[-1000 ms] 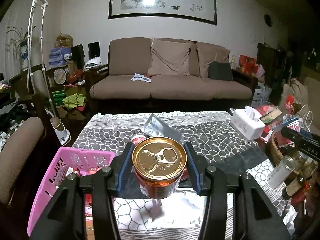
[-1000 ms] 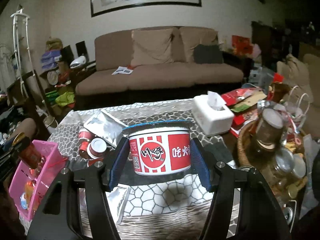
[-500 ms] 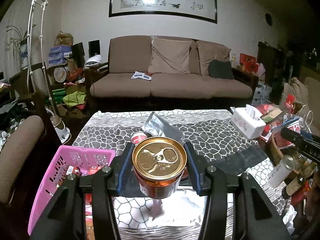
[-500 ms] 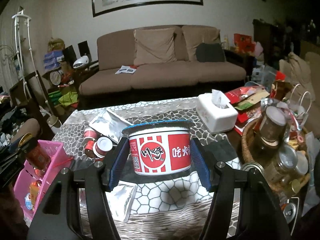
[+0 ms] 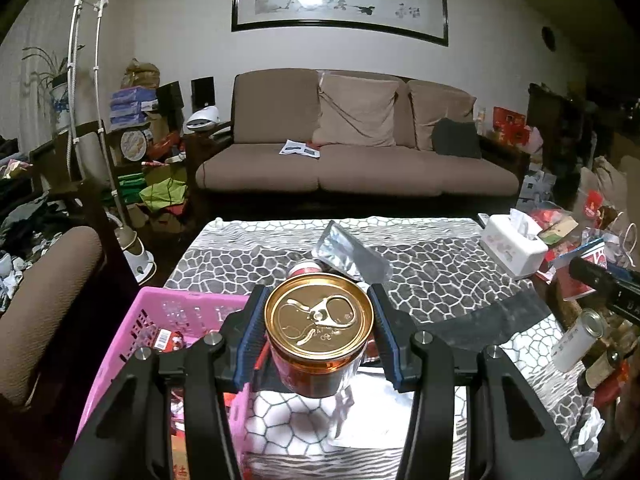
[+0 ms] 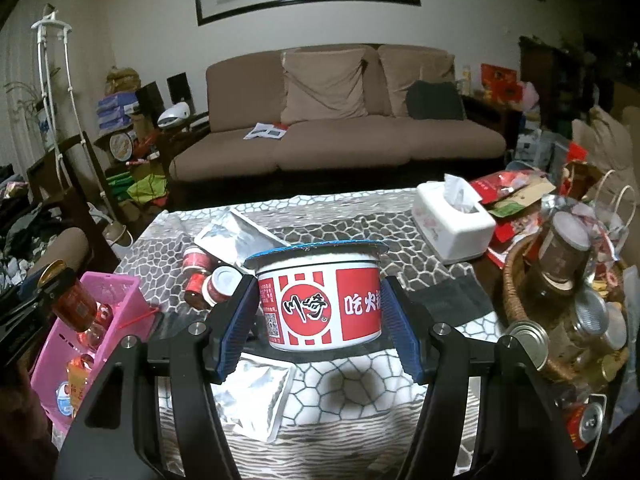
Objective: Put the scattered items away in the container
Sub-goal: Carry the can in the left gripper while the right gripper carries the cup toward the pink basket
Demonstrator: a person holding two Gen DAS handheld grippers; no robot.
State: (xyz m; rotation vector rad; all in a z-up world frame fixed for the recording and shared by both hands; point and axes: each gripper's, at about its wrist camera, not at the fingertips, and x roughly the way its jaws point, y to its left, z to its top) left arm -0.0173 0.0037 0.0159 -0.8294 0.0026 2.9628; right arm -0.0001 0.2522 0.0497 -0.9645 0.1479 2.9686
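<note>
**Two claws loaded, basket lying to the left**

Both claws are carrying cargo above the tabletop [image 6: 400, 376]. The left claw [image 5: 319, 330] is closed onto a gold-lidded jar [image 5: 319, 320], its blue pads pressing the sides just under the pull-tab lid, the jar standing upright with its long axis vertical. The right claw [image 6: 318, 316] is spread wide yet gripping a red-and-white noodle bowl [image 6: 320, 300], pads touching both flanks, the bowl level and its lid on.

The pink basket [image 5: 132, 344] is sitting at the left edge of the tabletop, already holding several red-labelled items. From the left wrist view it is lying just beside and below-left of the jar, its near wall partly hidden behind the left finger. From the right wrist view the basket [image 6: 116, 304] is well off to the left, with the jar [image 6: 74, 304] hanging over it.

Judging from this, the left claw is the nearer one and seems poised to lower the jar in; the bowl would need to travel leftward across the tabletop, past small red jars [image 6: 200, 280] and a silver pouch [image 6: 236, 236] lying loose.
</note>
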